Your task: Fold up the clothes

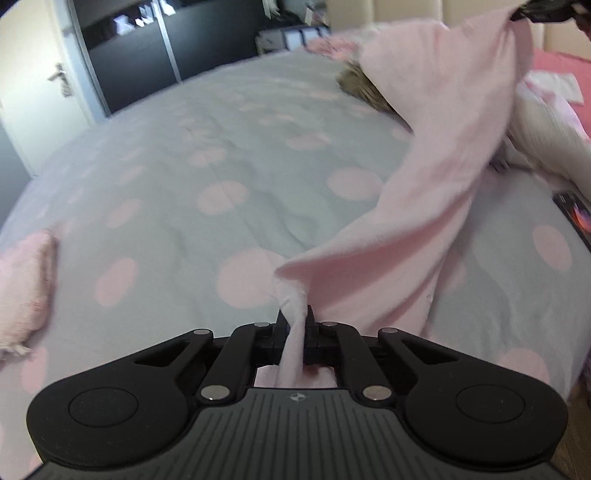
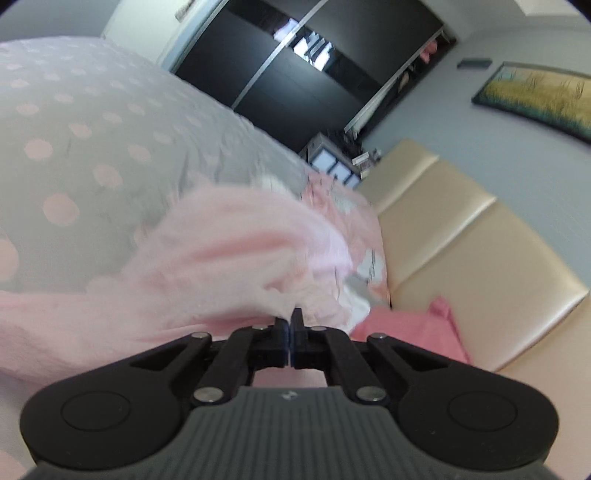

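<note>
A light pink garment (image 1: 436, 177) hangs stretched in the air above the bed. My left gripper (image 1: 295, 314) is shut on one bunched corner of it. My right gripper (image 1: 539, 11) shows at the top right of the left wrist view, holding the other end high. In the right wrist view, my right gripper (image 2: 289, 320) is shut on an edge of the same pink garment (image 2: 229, 251), which drapes down to the left, blurred.
The bed has a grey cover with pink dots (image 1: 221, 147). A folded pink item (image 1: 22, 288) lies at its left edge. A pile of clothes (image 1: 546, 122) and a patterned pink pillow (image 2: 354, 229) lie near the cream headboard (image 2: 461, 236). A dark wardrobe (image 2: 303, 81) stands behind.
</note>
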### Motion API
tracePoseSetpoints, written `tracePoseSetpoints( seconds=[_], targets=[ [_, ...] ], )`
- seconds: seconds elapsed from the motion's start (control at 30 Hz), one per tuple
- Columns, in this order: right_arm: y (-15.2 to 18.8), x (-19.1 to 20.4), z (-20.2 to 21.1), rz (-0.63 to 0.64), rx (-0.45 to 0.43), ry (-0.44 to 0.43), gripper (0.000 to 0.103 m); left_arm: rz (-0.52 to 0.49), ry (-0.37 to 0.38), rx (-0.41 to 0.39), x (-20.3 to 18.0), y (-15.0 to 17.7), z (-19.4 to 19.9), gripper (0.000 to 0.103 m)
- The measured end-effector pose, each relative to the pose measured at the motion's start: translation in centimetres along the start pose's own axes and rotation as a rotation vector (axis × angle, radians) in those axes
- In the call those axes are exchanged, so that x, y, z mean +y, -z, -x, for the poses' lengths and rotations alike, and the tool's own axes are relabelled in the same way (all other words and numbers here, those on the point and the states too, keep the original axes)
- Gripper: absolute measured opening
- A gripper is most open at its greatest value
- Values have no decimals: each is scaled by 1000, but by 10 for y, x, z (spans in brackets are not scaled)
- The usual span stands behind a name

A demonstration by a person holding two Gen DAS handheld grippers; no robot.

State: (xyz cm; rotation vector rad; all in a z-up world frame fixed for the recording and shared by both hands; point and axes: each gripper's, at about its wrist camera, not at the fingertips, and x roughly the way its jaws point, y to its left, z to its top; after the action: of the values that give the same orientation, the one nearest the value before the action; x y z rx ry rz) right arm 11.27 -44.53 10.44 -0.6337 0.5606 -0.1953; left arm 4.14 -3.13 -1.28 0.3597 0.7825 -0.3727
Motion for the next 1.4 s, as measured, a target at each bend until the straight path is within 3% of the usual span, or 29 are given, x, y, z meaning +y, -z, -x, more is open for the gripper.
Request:
tracePoseSetpoints(
  seconds=[0.2, 0.4, 0.6, 0.8, 0.9, 1.03, 1.17, 1.27, 1.4],
  targets=[
    [-64, 11, 77, 41, -182, -19, 0, 126, -165, -165, 72, -23, 60, 2],
    [-123, 30, 149, 19, -327, -95, 0, 202, -356, -331, 153, -37, 137, 3],
    [-158, 56, 190, -9, -385, -219, 0, 240, -509, -364, 208, -33, 178, 3],
    [-147, 93, 176, -41, -281, -346, 0, 261, -525, -227, 223, -10, 150, 3],
    [-128, 118, 160, -47, -219, -358, 0, 253, -492, -125, 220, 7, 122, 3],
    [-104, 135, 127, -93, -138, -361, 0, 200, -471, -47, 213, 24, 110, 3],
    [-104, 131, 91, -190, -106, -297, 0, 186, -468, -47, 213, 17, 106, 3],
    [-122, 115, 73, -233, -141, -217, 0, 178, -436, -82, 213, 3, 101, 3],
    [-160, 93, 58, -229, -209, -38, 0, 149, -393, -165, 205, -35, 89, 3]
  ],
)
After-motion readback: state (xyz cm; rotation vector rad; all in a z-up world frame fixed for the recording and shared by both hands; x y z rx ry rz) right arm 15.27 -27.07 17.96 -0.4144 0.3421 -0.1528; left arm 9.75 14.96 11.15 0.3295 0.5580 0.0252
